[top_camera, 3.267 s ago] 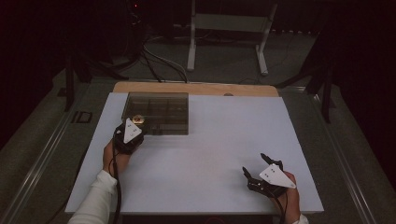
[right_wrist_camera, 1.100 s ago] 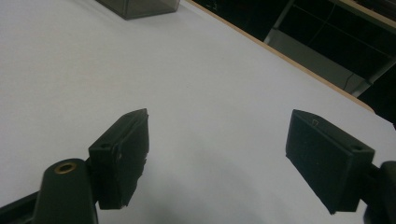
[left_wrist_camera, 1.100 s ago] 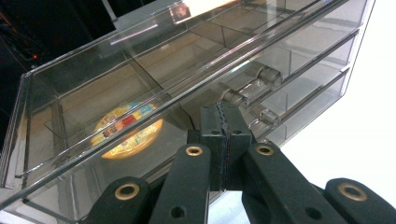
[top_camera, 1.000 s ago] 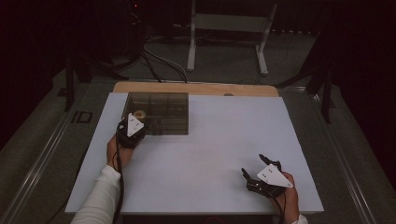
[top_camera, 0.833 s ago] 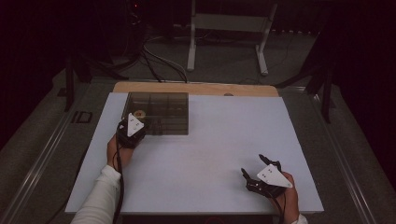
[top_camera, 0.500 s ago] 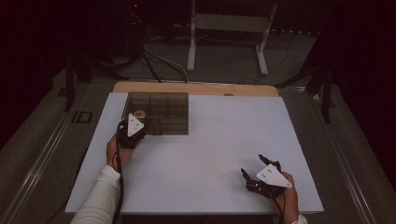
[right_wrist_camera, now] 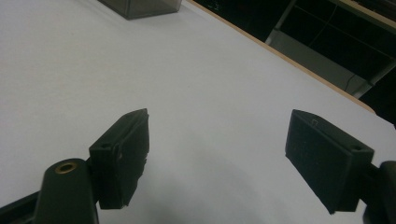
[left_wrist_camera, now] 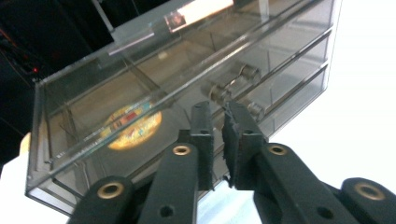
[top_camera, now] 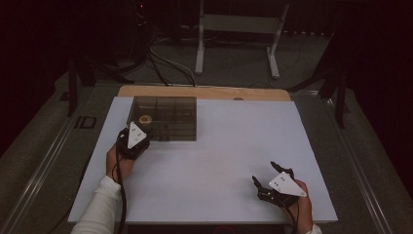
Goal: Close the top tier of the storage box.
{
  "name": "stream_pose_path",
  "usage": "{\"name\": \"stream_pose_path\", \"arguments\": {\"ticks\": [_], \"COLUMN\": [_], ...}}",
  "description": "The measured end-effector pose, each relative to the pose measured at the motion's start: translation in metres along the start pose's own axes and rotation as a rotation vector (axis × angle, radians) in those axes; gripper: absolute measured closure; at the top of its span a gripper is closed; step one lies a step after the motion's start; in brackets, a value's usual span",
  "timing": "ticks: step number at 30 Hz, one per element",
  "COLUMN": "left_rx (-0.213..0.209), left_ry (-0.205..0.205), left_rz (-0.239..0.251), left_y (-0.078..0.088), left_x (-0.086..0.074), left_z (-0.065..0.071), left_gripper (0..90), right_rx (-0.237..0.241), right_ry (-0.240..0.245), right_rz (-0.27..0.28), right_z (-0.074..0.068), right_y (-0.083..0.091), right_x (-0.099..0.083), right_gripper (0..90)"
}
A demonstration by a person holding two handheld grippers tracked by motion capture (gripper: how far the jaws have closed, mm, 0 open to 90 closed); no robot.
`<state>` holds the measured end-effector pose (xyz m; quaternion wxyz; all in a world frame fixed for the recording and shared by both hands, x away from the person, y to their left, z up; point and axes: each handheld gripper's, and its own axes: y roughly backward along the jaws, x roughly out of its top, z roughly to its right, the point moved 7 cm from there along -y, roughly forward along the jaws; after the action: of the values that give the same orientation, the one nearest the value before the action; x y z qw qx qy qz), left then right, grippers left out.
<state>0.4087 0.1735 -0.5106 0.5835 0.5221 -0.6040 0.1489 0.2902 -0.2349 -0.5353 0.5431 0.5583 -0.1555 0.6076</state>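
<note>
While the left claw [left_wrist_camera: 217, 135] sits at the near left corner of the clear plastic organiser box [top_camera: 165, 117], its two black jaws stand almost together with only a thin slit of air between them; they have just been opening slightly, and nothing lies between the pads.

Item: clear plastic organiser box, smoky and see-through, divided into compartments, lying flat at the far left of the white surface [top_camera: 219, 165]. Seen from the left gripper view [left_wrist_camera: 187, 84], its near wall rises just ahead of the jaw tips; whether the tips touch the wall cannot be told.

Item: round yellow-orange disc [left_wrist_camera: 134, 126], lying in a compartment at the box's left end [top_camera: 144, 118].

Item: small metal cylinders [left_wrist_camera: 231, 86], lying in a compartment just beyond the jaw tips.

Item: right claw [right_wrist_camera: 217, 158], jaws set wide apart and empty, hovering over bare white surface at the near right [top_camera: 267, 181], well apart from the box.

Item: metal stand [top_camera: 238, 29], on the floor beyond the surface.
</note>
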Motion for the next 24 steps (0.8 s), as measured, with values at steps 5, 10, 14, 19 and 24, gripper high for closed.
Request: {"name": "stream_pose_path", "arguments": {"ticks": [5, 10, 14, 19, 24], "left_rx": [-0.001, 0.017, 0.049, 0.063, 0.059], "left_ry": [-0.008, -0.01, 0.004, 0.005, 0.022], "left_rz": [0.026, 0.044, 0.05, 0.036, 0.036], "left_y": [0.0028, 0.0043, 0.0058, 0.0051, 0.0049], "left_x": [0.0047, 0.0065, 0.0078, 0.0082, 0.0081], "left_z": [0.0008, -0.0006, -0.0025, -0.0015, -0.0013], "left_gripper": [73.0, 55.2, 42.4, 32.9, 19.7], "right_rx": [0.002, 0.0, 0.001, 0.0, 0.002], "right_ry": [-0.001, -0.003, -0.002, -0.002, 0.0], "right_rz": [-0.003, -0.002, -0.005, -0.005, -0.005], "right_z": [-0.0002, 0.0012, 0.0011, 0.001, 0.0008], "right_y": [-0.0006, -0.0002, -0.0003, -0.0003, -0.0004], "right_x": [-0.0007, -0.0011, -0.0016, -0.0016, -0.0017], "right_gripper": [21.3, 21.4, 21.4, 21.4, 21.4]}}
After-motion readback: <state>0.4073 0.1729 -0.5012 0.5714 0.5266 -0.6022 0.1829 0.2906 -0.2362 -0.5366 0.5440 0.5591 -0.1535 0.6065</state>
